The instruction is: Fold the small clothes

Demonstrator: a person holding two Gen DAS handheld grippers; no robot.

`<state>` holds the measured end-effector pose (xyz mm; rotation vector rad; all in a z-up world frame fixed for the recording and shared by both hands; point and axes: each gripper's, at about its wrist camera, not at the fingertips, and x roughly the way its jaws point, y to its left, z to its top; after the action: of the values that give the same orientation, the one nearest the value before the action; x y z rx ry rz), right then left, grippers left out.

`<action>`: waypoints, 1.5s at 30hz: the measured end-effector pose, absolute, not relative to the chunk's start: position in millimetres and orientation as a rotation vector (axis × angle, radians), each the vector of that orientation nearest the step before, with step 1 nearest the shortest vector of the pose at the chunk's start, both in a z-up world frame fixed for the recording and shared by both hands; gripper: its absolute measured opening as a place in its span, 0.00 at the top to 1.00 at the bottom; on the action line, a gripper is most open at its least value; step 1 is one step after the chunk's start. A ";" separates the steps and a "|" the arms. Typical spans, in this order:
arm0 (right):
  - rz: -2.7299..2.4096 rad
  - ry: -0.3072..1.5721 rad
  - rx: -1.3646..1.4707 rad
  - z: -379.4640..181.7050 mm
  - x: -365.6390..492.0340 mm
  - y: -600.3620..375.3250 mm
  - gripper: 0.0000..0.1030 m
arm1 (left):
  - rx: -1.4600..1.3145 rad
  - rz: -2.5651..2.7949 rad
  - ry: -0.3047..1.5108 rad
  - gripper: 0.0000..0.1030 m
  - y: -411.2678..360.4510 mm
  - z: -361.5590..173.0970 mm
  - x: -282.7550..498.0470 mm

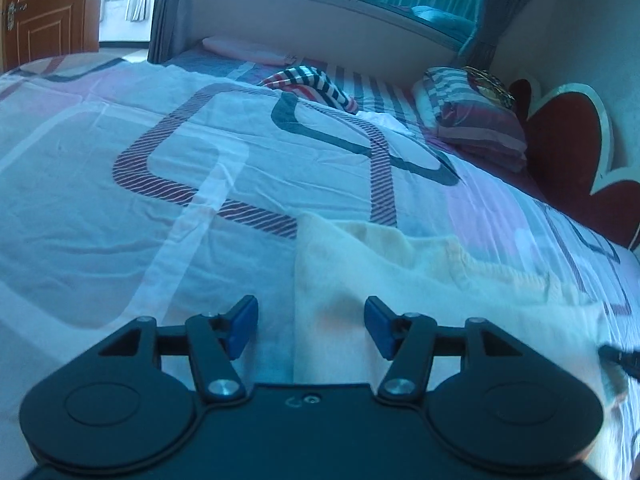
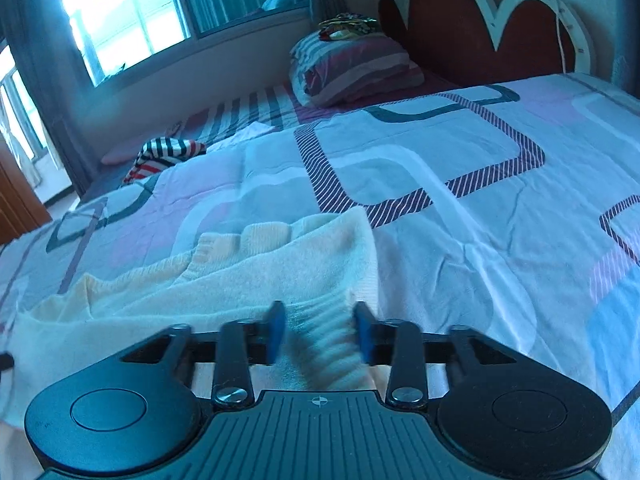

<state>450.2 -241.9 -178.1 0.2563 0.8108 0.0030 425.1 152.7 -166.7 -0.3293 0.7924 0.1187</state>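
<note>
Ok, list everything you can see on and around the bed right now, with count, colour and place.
Knit garment: one, cream, near bed edge.
Bedspread: one, white-pink, patterned, covering the bed.
Striped garment: one, navy-white-red, far side.
Folded quilt: one, pink-striped, by headboard.
Headboard: one, red, white-trimmed, scalloped.
Window: one, teal curtains.
Door: one, brown, left.
Left claw: open, over the garment's edge.
Right claw: ribbed hem between the pads.

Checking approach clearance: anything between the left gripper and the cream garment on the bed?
Nothing visible. The left gripper is open right over the cream garment's edge, with only bedspread beside it. The striped garment lies far off.
</note>
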 end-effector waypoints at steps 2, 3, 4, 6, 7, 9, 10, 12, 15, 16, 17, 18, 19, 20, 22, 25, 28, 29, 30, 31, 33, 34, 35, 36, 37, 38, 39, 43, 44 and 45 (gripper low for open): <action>0.017 0.807 0.230 -179.5 449.9 -240.4 0.86 | -0.341 0.123 0.795 0.45 153.9 -169.4 431.0; 0.023 0.802 0.221 -179.1 449.3 -240.7 0.89 | -0.341 0.124 0.796 0.45 154.1 -171.1 433.0; 0.024 0.789 0.214 -177.8 447.9 -241.5 0.90 | -0.340 0.127 0.795 0.44 153.9 -172.3 434.6; 0.004 0.736 0.190 -172.6 441.5 -243.1 0.92 | -0.340 0.131 0.788 0.42 152.8 -172.6 436.6; -0.018 0.714 0.171 -171.4 438.8 -243.9 0.95 | -0.343 0.133 0.785 0.40 152.4 -172.8 437.5; -0.042 0.743 0.158 -179.0 440.2 -246.3 0.95 | -0.345 0.134 0.782 0.39 150.8 -173.3 439.5; -0.052 0.773 0.165 -186.4 442.0 -248.3 0.95 | -0.342 0.134 0.782 0.38 149.4 -173.4 440.5; -0.058 0.775 0.161 -189.9 440.8 -249.6 0.95 | -0.338 0.132 0.779 0.37 148.2 -173.7 441.4; -0.095 0.765 0.119 -188.8 438.9 -246.7 0.95 | -0.350 0.135 0.775 0.37 149.9 -174.4 443.3; -0.117 0.765 0.118 -190.5 438.7 -249.6 0.96 | -0.359 0.137 0.774 0.37 150.6 -174.2 444.4; -0.145 0.773 0.121 -193.5 439.0 -254.0 0.99 | -0.368 0.138 0.773 0.37 151.0 -174.3 445.1; -0.169 0.798 0.127 -196.1 440.3 -259.0 1.00 | -0.372 0.138 0.773 0.37 150.7 -174.3 446.2; -0.165 0.807 0.150 -197.2 440.2 -264.1 1.00 | -0.367 0.138 0.771 0.38 150.1 -174.7 447.2; -0.169 0.794 0.156 -194.7 437.1 -265.8 1.00 | -0.357 0.138 0.767 0.39 148.7 -175.2 448.2; -0.177 0.726 0.151 -182.4 427.7 -264.0 1.00 | -0.322 0.147 0.755 0.52 145.3 -176.4 449.4; -0.109 0.651 0.148 -161.4 420.3 -251.0 1.00 | -0.303 0.161 0.739 0.63 143.6 -177.9 450.8; 0.017 0.661 0.113 -154.7 426.3 -226.5 1.00 | -0.296 0.163 0.730 0.78 142.5 -177.9 452.4; 0.050 0.683 0.101 -158.7 429.5 -219.1 1.00 | -0.294 0.164 0.729 0.79 141.7 -177.6 452.5; 0.070 0.707 0.088 -163.6 432.2 -214.1 1.00 | -0.292 0.165 0.728 0.79 141.6 -177.7 452.5; 0.074 0.740 0.064 -171.8 435.3 -209.3 1.00 | -0.289 0.167 0.728 0.79 141.6 -177.8 452.5; 0.050 0.812 0.025 -191.1 443.7 -208.6 1.00 | -0.283 0.176 0.730 0.76 142.7 -178.0 453.0; 0.045 0.796 0.035 -192.3 443.9 -212.8 1.00 | -0.278 0.179 0.731 0.75 142.9 -177.7 453.2; 0.034 0.806 0.047 -192.2 447.2 -216.4 1.00 | -0.268 0.180 0.735 0.75 142.1 -176.8 453.7; 0.026 0.818 0.064 -190.6 449.9 -218.8 1.00 | -0.256 0.182 0.739 0.73 140.9 -175.2 453.7; 0.025 0.825 0.078 -189.6 451.8 -220.2 1.00 | -0.250 0.189 0.742 0.69 140.4 -173.5 453.0; 0.022 0.828 0.089 -188.5 451.5 -222.1 1.00 | -0.256 0.197 0.747 0.69 140.8 -170.6 450.8; 0.019 0.826 0.097 -186.4 449.1 -223.1 1.00 | -0.272 0.196 0.748 0.70 141.8 -167.4 447.8; 0.060 0.810 0.135 -176.6 432.8 -222.3 1.00 | -0.272 0.156 0.745 0.62 135.6 -150.9 432.3; 0.074 0.810 0.137 -174.4 429.5 -219.9 1.00 | -0.265 0.149 0.736 0.60 132.6 -146.4 428.0; 0.084 0.807 0.135 -173.0 427.1 -218.1 1.00 | -0.257 0.138 0.729 0.54 127.7 -141.7 423.8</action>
<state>427.1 -218.1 -173.0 0.1351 0.8075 0.0836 423.8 127.7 -141.7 -0.2566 0.7293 0.1378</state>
